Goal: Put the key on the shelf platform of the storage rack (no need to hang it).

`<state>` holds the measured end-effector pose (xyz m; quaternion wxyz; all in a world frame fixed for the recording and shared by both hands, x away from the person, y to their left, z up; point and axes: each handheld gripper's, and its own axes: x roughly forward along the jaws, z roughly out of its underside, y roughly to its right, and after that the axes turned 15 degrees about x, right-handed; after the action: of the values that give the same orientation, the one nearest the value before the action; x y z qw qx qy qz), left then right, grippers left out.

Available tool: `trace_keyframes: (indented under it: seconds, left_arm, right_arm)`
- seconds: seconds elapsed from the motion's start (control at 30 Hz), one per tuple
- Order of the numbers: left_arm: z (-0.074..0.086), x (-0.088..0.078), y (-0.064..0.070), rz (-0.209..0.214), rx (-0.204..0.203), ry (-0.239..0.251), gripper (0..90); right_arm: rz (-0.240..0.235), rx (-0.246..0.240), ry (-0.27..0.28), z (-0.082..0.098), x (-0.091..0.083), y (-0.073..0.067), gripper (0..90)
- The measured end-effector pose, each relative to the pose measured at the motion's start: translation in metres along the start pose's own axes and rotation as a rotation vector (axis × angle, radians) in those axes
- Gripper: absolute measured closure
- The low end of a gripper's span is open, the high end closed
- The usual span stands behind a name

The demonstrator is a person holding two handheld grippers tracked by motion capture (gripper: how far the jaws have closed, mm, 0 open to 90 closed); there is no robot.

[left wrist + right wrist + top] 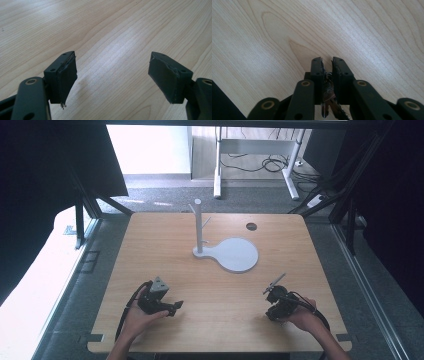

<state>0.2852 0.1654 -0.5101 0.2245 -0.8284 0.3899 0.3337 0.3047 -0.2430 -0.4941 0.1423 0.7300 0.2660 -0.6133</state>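
Jaws of the right gripper [327,65] pinch a small bunch of keys [329,100], stiff, light, slippery metal, nearer the person than the white stand [198,227], while the left gripper [112,75] gapes empty over the counter [220,315].

Wooden table [165,245]; round grommet hole [251,226] far right; white desk legs [218,167] and floor cables [267,164] beyond.

Lab/office: wooden table [150,250] in dark frame, desk legs [218,170] and floor cables [265,164] behind.
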Motion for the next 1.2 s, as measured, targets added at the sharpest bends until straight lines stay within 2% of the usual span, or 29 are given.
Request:
trace_keyframes:
  seconds: [0.13,0.33,0.5,0.93,1.2]
  left_arm:
    - [0.000,0.002,0.000,0.001,0.008,-0.015,23.0]
    - [0.001,0.001,-0.001,-0.006,0.000,-0.012,22.9]
    - [0.001,0.001,-0.002,-0.006,0.004,-0.015,22.9]
    - [0.001,0.000,-0.001,-0.009,0.002,-0.012,22.9]
    - [0.001,0.000,-0.001,-0.008,0.002,-0.013,22.9]
  right_arm:
    - [0.000,-0.010,-0.022,0.000,0.001,-0.002,88.3]
    - [0.006,-0.038,-0.048,0.000,0.000,-0.002,88.9]
    - [0.014,-0.035,-0.051,0.001,-0.002,0.000,89.4]
    - [0.016,-0.028,0.007,0.003,-0.028,0.007,89.6]
    - [0.031,-0.025,0.029,0.003,-0.040,0.007,89.6]
